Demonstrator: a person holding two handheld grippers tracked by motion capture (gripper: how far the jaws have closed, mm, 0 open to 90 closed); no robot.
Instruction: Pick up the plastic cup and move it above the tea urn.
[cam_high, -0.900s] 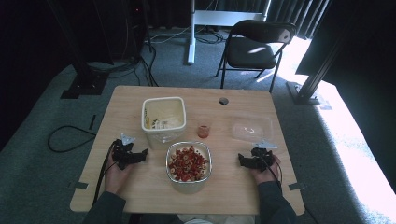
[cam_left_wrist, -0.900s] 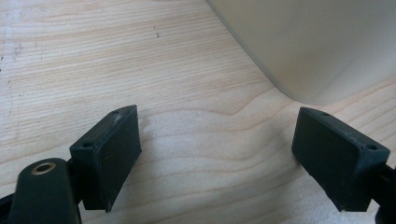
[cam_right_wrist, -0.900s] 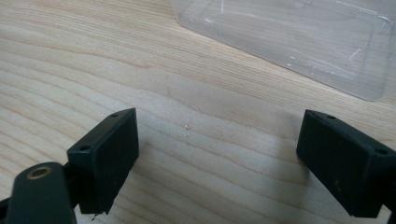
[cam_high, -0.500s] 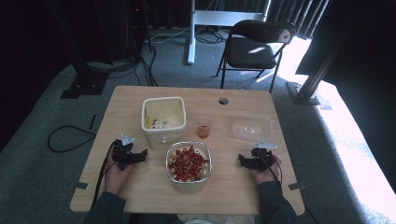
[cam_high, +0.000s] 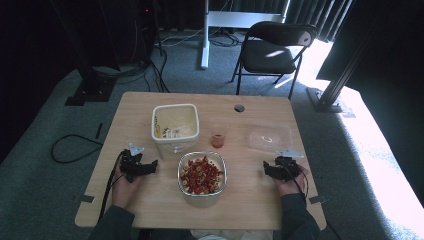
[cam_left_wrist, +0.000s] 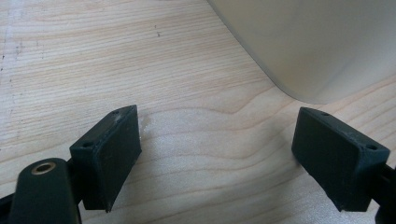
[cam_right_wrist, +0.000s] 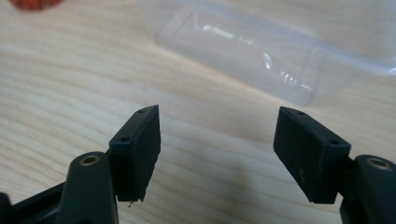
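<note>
A clear glass bowl of red chopped pieces (cam_high: 202, 175) sits at the table's (cam_high: 250, 210) near edge, between the left gripper (cam_high: 152, 164) and right gripper (cam_high: 265, 169), both resting with jaws apart and empty. The left gripper view shows the cream tub's (cam_left_wrist: 317, 42) rounded wall close ahead; the right gripper view shows the clear plastic lid (cam_right_wrist: 275, 46) just beyond. Nothing has moved since the earlier frames; no writing is legible.

**No readable text**

No words, labels, brands or numbers can be read anywhere: the tubs, the table and the grippers carry no legible marking, and the marks inside the cream tub (cam_high: 175, 126) are too small to tell.
</note>
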